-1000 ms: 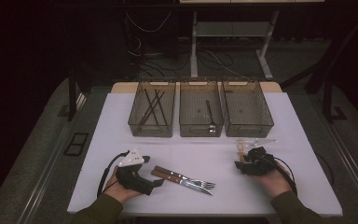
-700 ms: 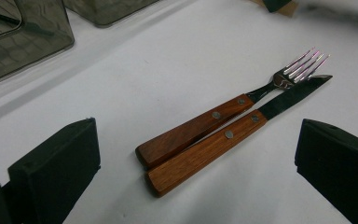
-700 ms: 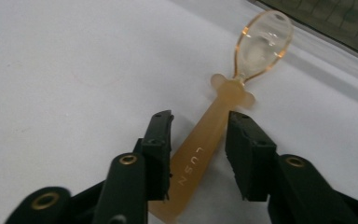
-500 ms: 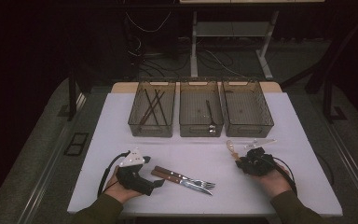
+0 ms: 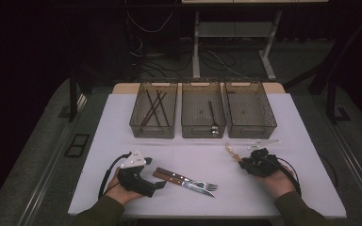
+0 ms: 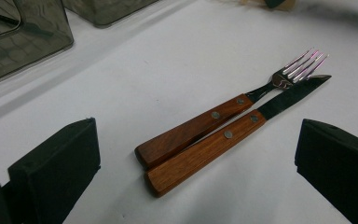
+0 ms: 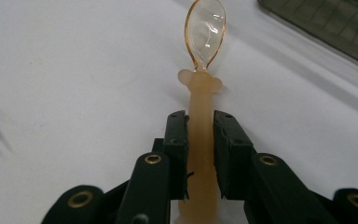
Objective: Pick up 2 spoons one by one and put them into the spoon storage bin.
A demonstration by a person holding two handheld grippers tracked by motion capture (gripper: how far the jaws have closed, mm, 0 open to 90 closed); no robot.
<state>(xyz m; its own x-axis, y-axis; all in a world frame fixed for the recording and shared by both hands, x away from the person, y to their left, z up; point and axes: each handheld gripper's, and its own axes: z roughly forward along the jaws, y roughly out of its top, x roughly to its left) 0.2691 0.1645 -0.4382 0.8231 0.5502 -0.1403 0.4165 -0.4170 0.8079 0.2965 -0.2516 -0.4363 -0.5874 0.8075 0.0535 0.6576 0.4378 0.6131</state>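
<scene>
White table (image 5: 193, 155), three mesh bins (image 5: 202, 109) along its far side. Your left gripper (image 5: 139, 175): jaws wide apart, resting beside wooden-handled fork (image 6: 200, 128) and knife (image 6: 214, 149). Your right gripper (image 7: 200, 149): jaws just closed, clamped on translucent orange spoon (image 7: 205, 60), bowl pointing away, near the table's right.

This is looking like a lab or test room — a white worktop (image 5: 122, 122) is standing on a dark floor, three smoked plastic bins (image 5: 202, 113) are sitting in a neat row, and cables (image 5: 146, 28) are hanging around a metal frame (image 5: 268, 52) behind — nothing homely.
</scene>
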